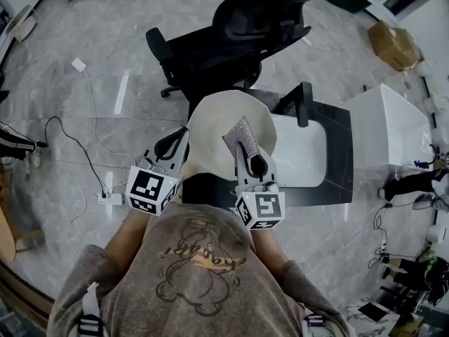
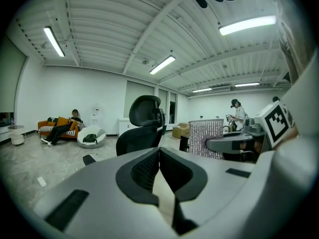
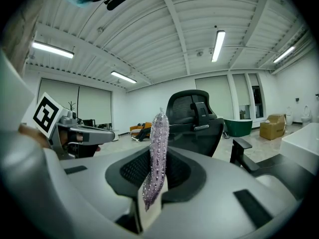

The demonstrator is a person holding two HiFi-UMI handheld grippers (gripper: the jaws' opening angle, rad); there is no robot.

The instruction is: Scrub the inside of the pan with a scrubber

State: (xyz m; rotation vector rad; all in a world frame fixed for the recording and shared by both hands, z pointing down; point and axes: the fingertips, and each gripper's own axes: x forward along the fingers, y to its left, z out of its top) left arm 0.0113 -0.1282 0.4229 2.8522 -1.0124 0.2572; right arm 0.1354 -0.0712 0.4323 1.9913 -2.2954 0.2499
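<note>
Two grippers hang over the bench (image 1: 340,153). The left gripper (image 1: 177,144) has its fingers clenched empty, at the cream pan's (image 1: 210,128) left rim. The right gripper (image 1: 245,153) grasps a sparkly scrubber (image 1: 239,135) over the pan. Beyond are a white sink (image 1: 302,153), a black faucet (image 1: 304,104), then an office chair (image 1: 231,41) close behind.

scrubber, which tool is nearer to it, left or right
Right. The right tool is shut on the scrubber, which sticks up from its jaws. The left tool is shut, empty, apart to the scrubber's left in the head view.
</note>
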